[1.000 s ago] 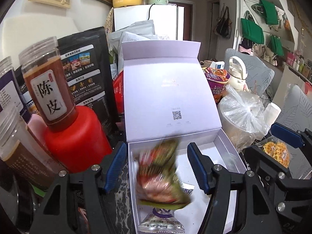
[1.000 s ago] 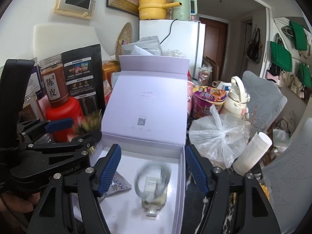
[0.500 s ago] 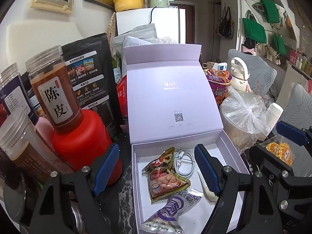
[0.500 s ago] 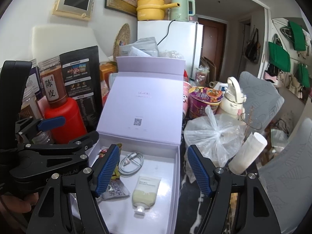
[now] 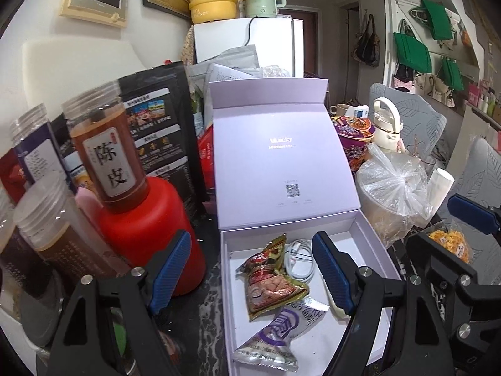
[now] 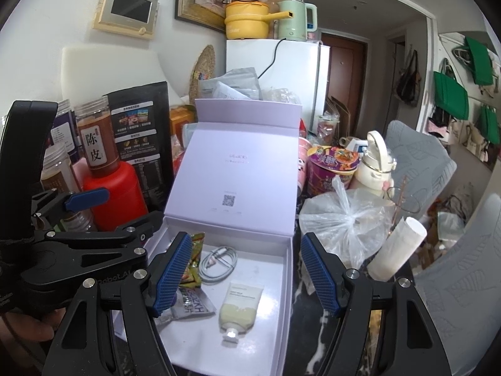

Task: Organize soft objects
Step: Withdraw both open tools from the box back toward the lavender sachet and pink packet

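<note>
both claws spread, nothing between the pads. left claw (image 5: 250, 266) hangs over the near-left corner of the white box (image 5: 369, 235); right claw (image 6: 247, 269) over its middle.

in the box: red snack packet (image 5: 269, 279), purple-print sachet (image 5: 278, 329) partly under it, coiled white cable (image 6: 219, 260), cream tube (image 6: 239, 305) lying flat, cap toward the near edge.

risks, as i judge them:
- lid (image 5: 281, 163) stands propped; a knock from either claw could drop it shut.
- red jug (image 5: 147, 238) just beside the left claw carries a tall jar (image 5: 106, 156); a sideways nudge may topple it.
- the knotted plastic bag (image 6: 341, 222) crowds the right side; it could snag.
- the two claws sit close and may collide.
</note>
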Tool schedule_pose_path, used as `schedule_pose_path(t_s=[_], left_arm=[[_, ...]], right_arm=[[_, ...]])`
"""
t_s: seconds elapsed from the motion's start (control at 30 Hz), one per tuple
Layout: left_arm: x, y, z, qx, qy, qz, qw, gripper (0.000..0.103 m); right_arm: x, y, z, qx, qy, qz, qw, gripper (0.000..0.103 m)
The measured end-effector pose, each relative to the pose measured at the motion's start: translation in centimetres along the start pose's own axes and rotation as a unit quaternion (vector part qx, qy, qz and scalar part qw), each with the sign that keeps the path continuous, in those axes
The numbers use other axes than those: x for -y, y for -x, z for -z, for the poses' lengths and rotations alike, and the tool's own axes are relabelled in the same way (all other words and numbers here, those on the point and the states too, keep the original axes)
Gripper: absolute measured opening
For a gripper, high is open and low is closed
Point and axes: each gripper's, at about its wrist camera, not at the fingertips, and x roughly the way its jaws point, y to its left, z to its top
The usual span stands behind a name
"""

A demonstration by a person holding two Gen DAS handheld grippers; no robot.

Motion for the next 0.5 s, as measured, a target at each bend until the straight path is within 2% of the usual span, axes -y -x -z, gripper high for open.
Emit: schedule_pose_path(t_s=[0.27, 0.5], left_arm=[[-0.4, 2.9, 0.0, 0.019, -0.004, -0.029, 0.9994, 0.080], [0.0, 6.6, 0.6, 0.036, 0.008, -0.031, 0.9988, 0.080]], right_arm=[[0.0, 2.2, 0.4, 0.006, -0.005, -0.008, 1.000, 0.073], [0.1, 5.8, 0.8, 0.023, -0.002, -0.003, 1.000, 0.073]])
